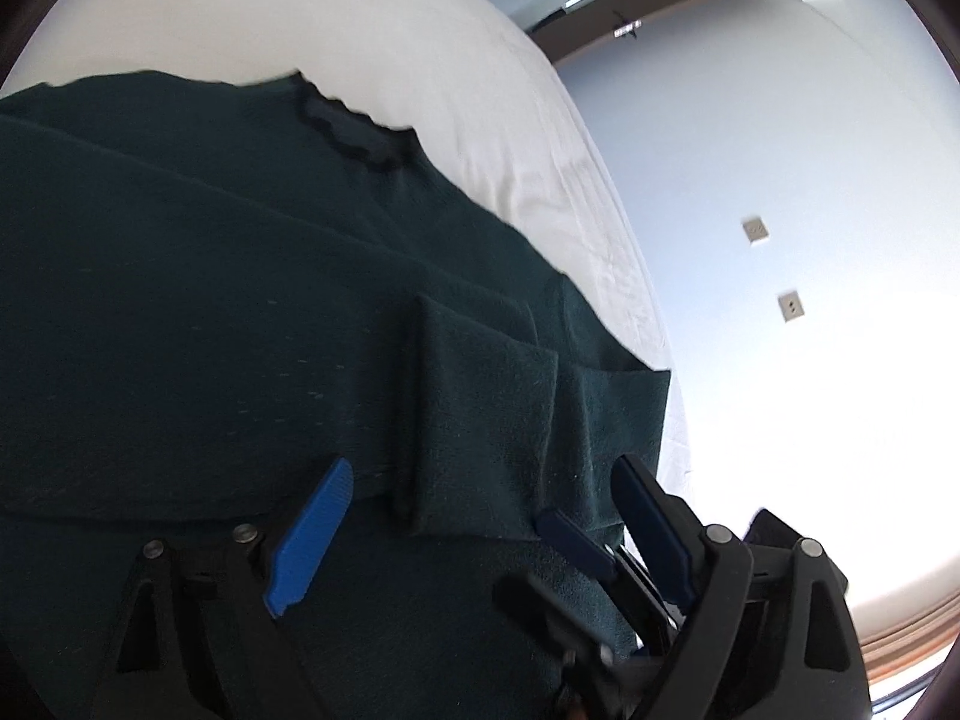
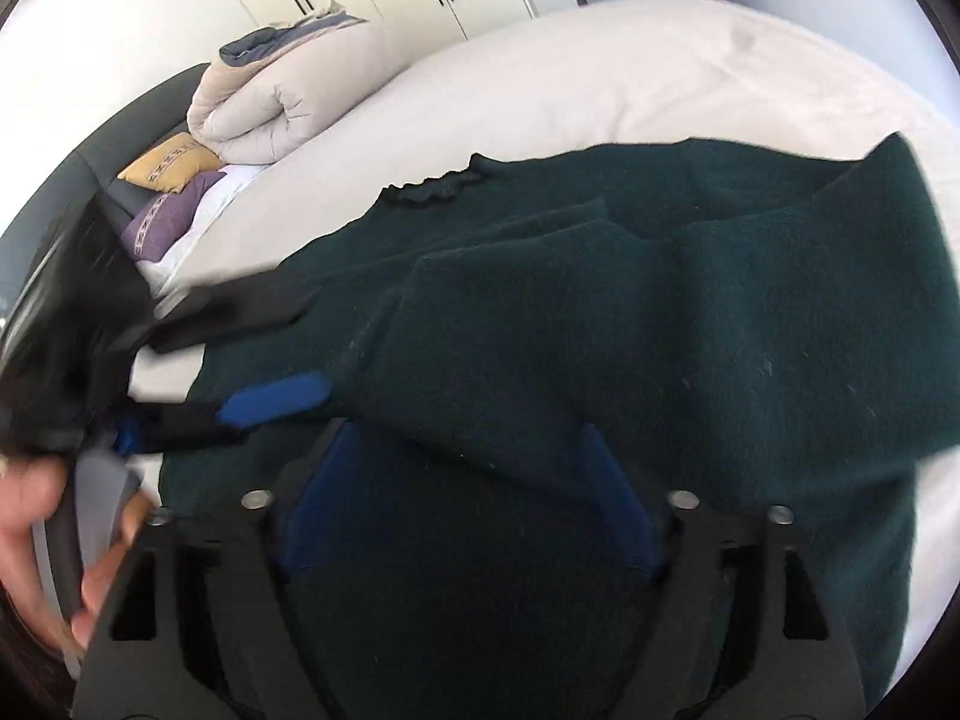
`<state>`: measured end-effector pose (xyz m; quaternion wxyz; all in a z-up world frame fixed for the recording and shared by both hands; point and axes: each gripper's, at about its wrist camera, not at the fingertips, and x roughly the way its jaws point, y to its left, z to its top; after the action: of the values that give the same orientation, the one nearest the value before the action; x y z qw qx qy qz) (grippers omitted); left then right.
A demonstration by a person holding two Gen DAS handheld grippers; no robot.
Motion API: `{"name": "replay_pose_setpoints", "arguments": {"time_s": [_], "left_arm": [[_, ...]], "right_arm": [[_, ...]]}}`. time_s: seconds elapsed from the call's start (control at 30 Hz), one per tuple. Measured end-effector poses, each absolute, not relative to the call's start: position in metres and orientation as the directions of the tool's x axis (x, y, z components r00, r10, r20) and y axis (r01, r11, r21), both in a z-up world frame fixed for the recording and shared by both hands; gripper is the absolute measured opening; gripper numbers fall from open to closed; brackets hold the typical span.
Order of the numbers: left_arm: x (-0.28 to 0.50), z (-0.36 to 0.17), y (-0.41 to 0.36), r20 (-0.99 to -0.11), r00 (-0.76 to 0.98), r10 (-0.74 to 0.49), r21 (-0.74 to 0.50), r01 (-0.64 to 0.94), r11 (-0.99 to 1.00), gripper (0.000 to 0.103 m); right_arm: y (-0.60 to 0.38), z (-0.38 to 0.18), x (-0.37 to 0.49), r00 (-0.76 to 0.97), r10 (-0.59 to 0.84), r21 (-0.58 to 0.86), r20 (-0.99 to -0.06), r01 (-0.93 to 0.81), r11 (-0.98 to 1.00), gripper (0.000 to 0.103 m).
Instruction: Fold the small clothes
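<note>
A dark green sweater lies spread on the white bed, sleeves folded in. Both the left tool and the right tool hover over it, jaws apart, gripping nothing.

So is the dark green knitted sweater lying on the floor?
No, the dark green knitted sweater lies spread on the white bed sheet.

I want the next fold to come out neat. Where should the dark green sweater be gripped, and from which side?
Probably the folded-in sleeve cuff of the dark green sweater: it stands as a raised double layer near the hem. Come from the hem side with the open left gripper, whose fingers already flank it.
</note>
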<state>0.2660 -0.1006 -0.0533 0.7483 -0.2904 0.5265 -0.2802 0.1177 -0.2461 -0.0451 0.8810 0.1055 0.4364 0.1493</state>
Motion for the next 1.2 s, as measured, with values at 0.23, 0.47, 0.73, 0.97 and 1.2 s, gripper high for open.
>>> {"name": "replay_pose_setpoints", "arguments": {"time_s": [0.23, 0.47, 0.73, 0.97, 1.2], "left_arm": [[0.282, -0.06, -0.138, -0.713, 0.235, -0.661, -0.641, 0.164, 0.75, 0.058], [0.283, -0.048, -0.131, -0.716, 0.283, -0.638, -0.612, 0.185, 0.769, 0.008], [0.285, -0.018, -0.063, -0.692, 0.425, -0.584, -0.572, 0.17, 0.802, 0.007], [0.291, -0.044, 0.006, -0.724, 0.454, -0.52, -0.569, 0.035, 0.822, 0.008], [0.289, -0.073, 0.012, -0.755, 0.433, -0.492, -0.54, 0.014, 0.841, 0.008]], "right_arm": [[-0.319, -0.048, 0.08, 0.571, 0.523, 0.63, -0.633, -0.013, 0.776, 0.078], [-0.368, -0.057, 0.064, 0.632, 0.572, 0.755, -0.523, 0.032, 0.654, 0.077], [-0.369, -0.062, 0.057, 0.662, 0.557, 0.731, -0.501, -0.02, 0.682, 0.077], [-0.374, -0.066, 0.06, 0.673, 0.549, 0.734, -0.495, -0.014, 0.679, 0.077], [-0.371, -0.06, 0.06, 0.671, 0.542, 0.729, -0.506, -0.002, 0.684, 0.077]]}}
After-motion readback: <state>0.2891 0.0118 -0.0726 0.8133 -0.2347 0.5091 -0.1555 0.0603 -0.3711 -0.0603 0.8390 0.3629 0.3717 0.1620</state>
